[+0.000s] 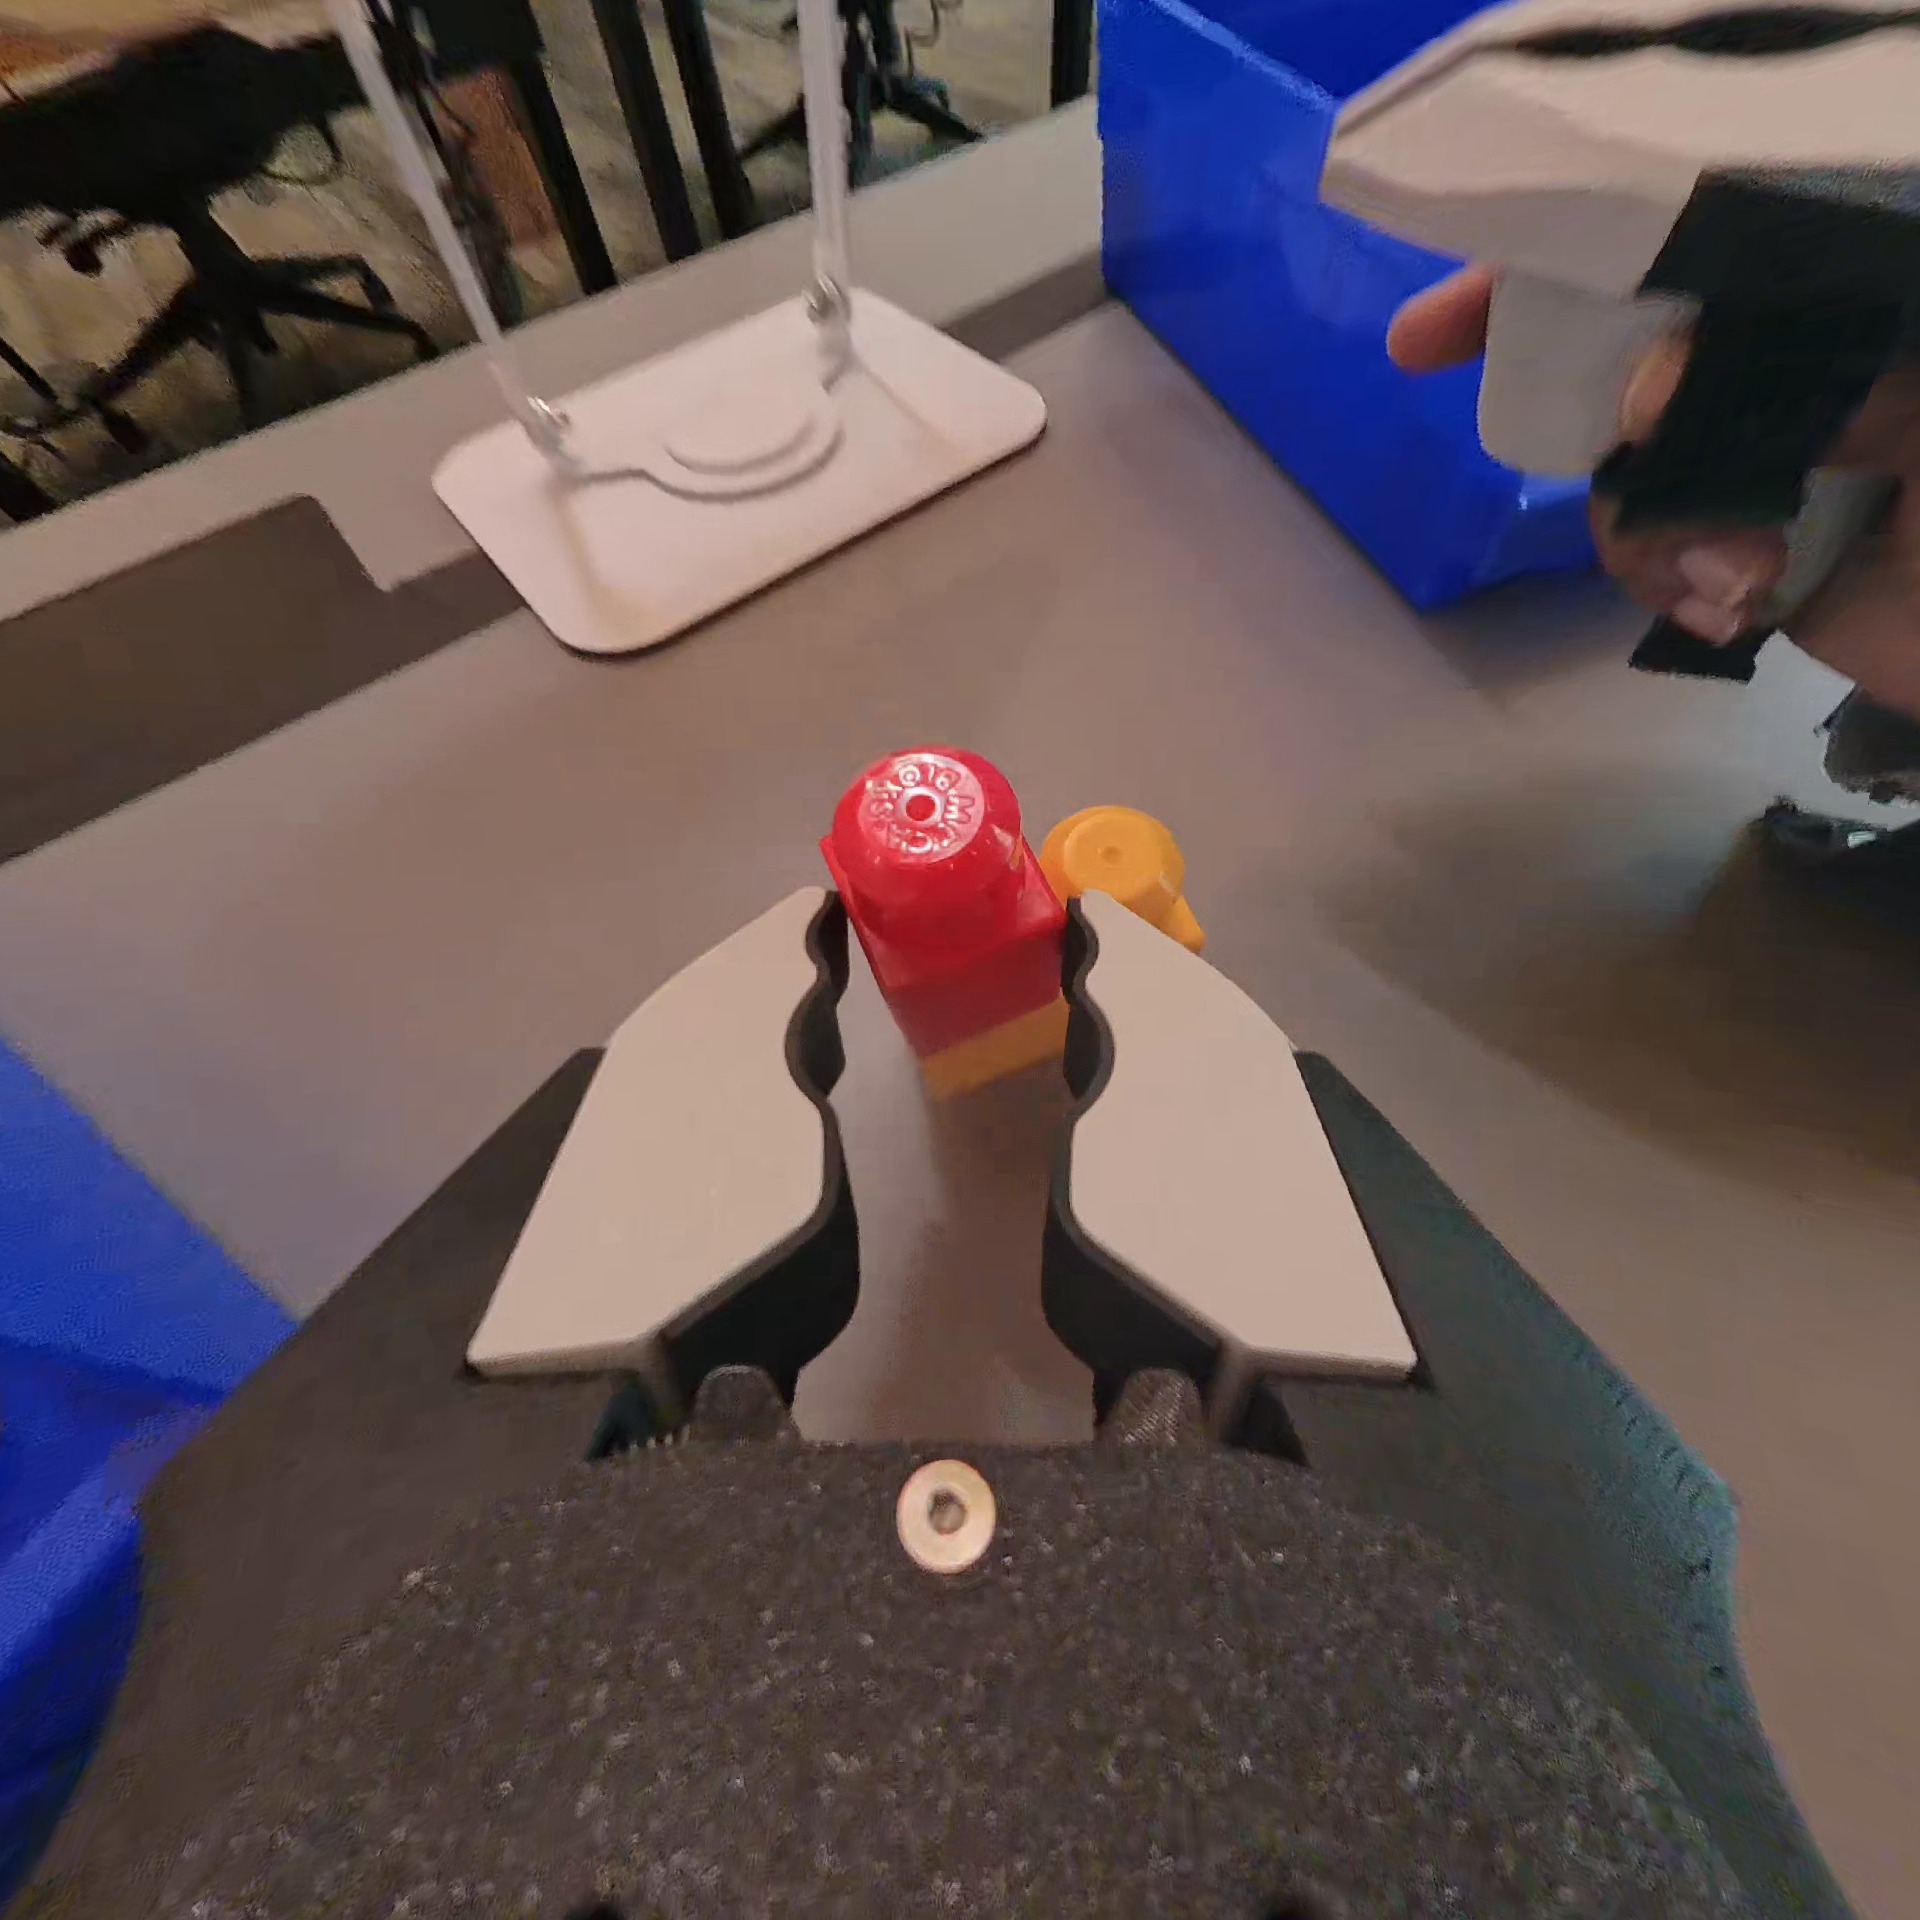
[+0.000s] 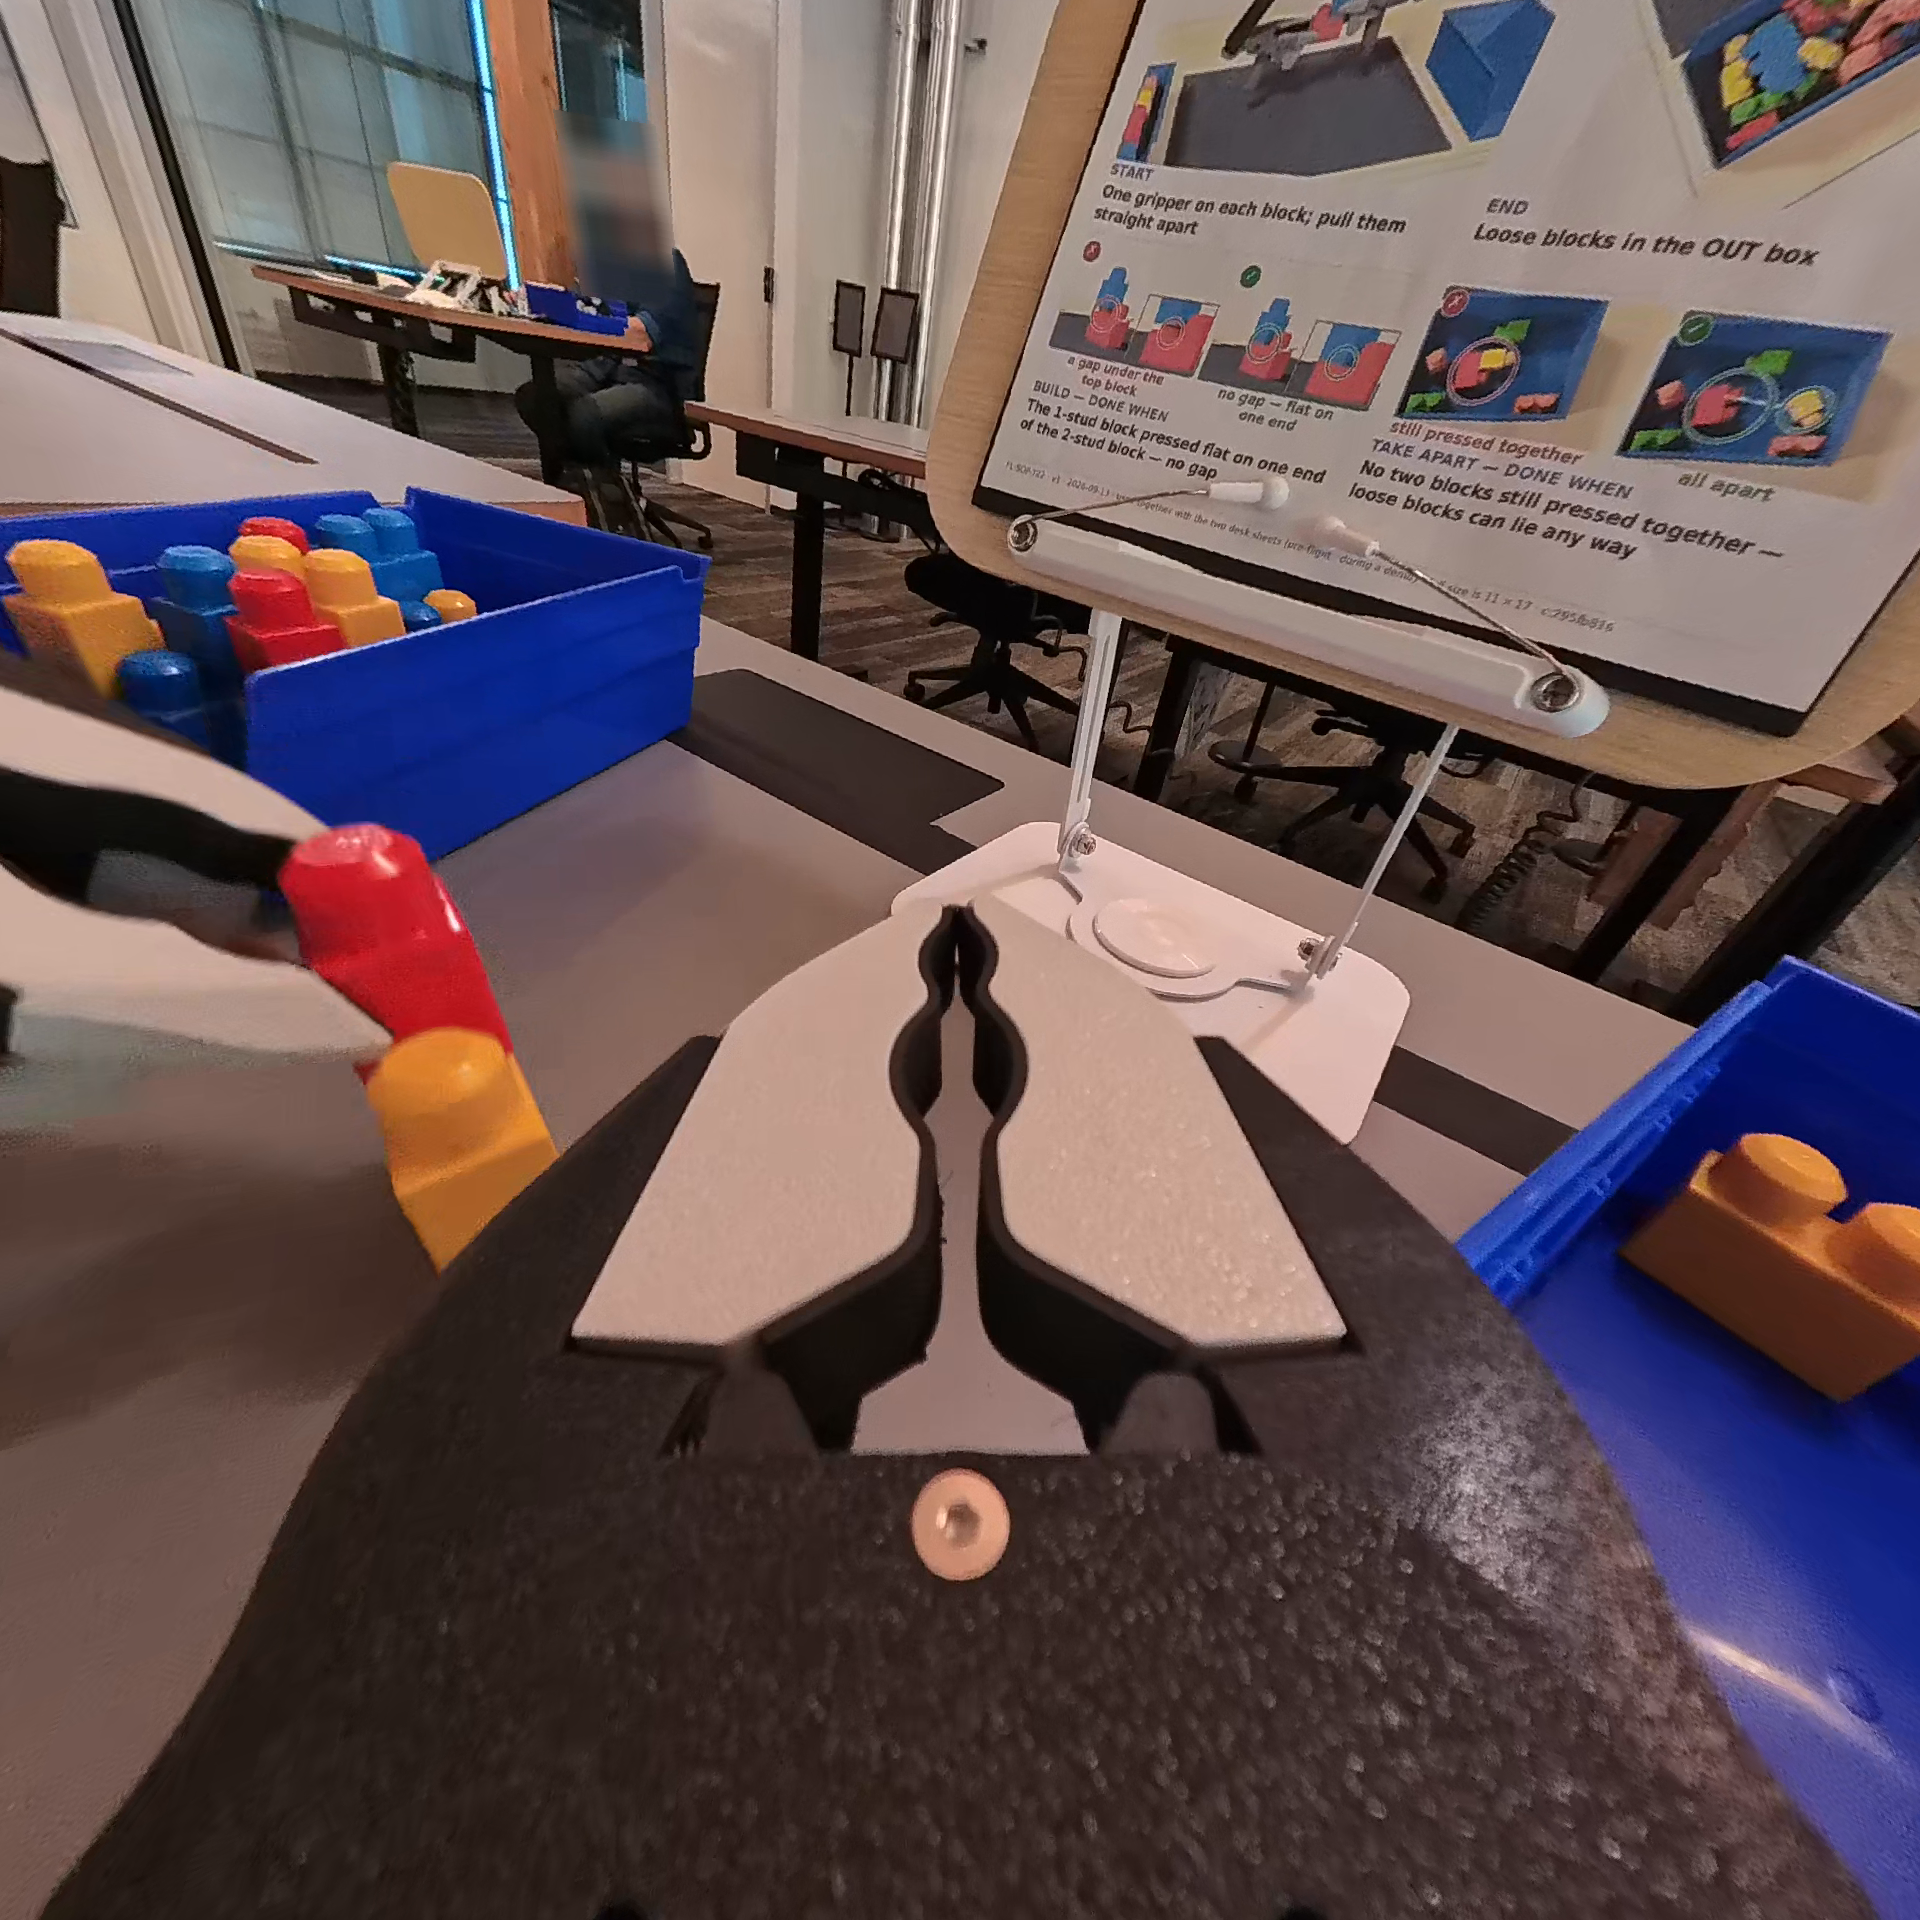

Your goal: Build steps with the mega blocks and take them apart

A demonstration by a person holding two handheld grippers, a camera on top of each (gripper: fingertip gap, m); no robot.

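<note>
Left gripper [image 1: 945, 935] clamps the red one-stud block [image 1: 940, 894] seated on the yellow two-stud block [image 1: 1117, 868], anchoring the step; right gripper [image 2: 961, 930] nearly closed, empty, likely next onto yellow.

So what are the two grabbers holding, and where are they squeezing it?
The left gripper squeezes the small red plastic block by its two sides; it sits on the yellow block. The right gripper holds nothing.

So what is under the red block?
A yellow block sits under the red block, which the left gripper holds. One yellow stud sticks up beside the red one. Whatever joins them is hidden.
</note>
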